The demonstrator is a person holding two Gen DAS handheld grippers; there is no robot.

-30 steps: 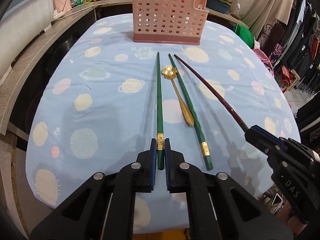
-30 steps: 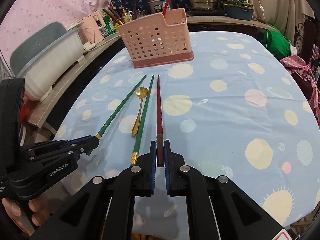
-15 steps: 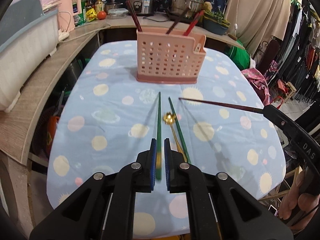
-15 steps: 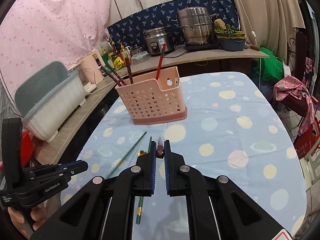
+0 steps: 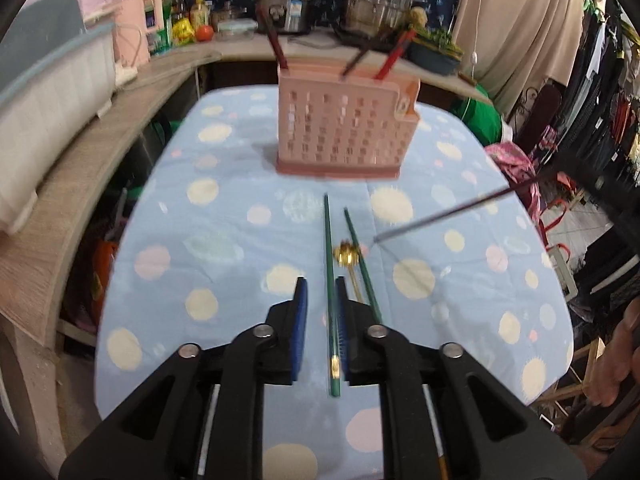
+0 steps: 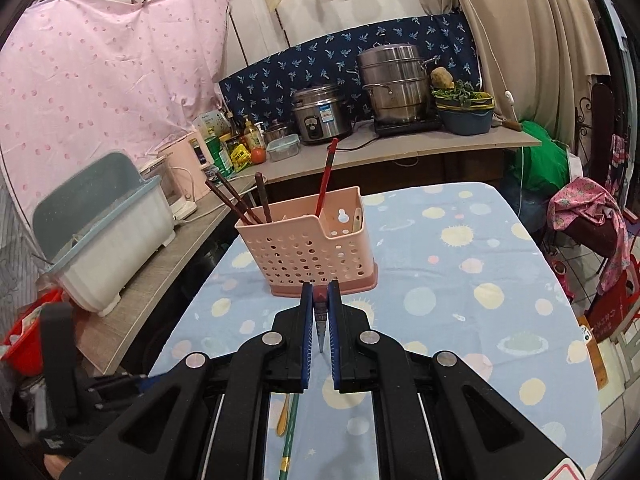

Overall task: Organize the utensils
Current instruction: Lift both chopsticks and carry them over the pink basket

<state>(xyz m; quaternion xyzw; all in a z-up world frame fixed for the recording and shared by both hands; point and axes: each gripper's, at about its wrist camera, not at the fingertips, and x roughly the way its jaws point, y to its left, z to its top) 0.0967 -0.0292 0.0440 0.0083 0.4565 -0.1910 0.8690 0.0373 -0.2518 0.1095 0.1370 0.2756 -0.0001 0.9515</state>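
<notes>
Released half a second ago, the green chopstick with a gold band [image 5: 331, 300] lies between my left gripper's [image 5: 322, 308] parted fingers, before the pink perforated plastic utensil basket [image 5: 346, 126]; my right gripper [image 6: 320, 322] pinches the dark red chopstick [image 5: 452, 214] aloft, near a gold flower-headed spoon [image 5: 347, 255].

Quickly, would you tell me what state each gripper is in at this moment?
Left gripper: open, a green chopstick lying between its fingers, ungripped.
Right gripper: shut on the dark red chopstick, lifted off the table.
</notes>
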